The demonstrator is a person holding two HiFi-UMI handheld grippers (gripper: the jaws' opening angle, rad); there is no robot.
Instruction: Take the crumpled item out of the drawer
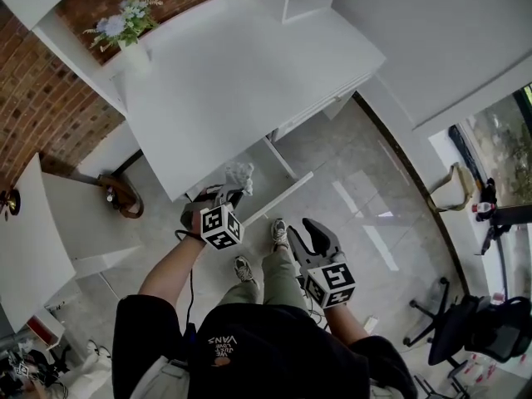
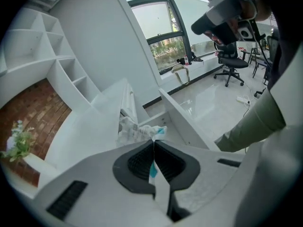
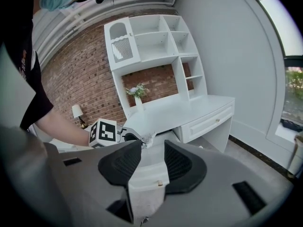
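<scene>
The crumpled item is a wad of white paper with a teal patch, hanging over the open white drawer under the desk. My left gripper is shut on it. In the left gripper view the wad sticks out past the left gripper, whose jaws are pressed together on a strip of it, with the drawer's side wall beyond. My right gripper is open with nothing between its jaws, held back near the person's legs. The right gripper view shows the right gripper facing the wad and the drawer front.
A white desk with a shelf unit stands against a brick wall, with a vase of flowers at its left end. A second, shut drawer is at the desk's right. An office chair stands by the window, and a white bed and lamp lie left.
</scene>
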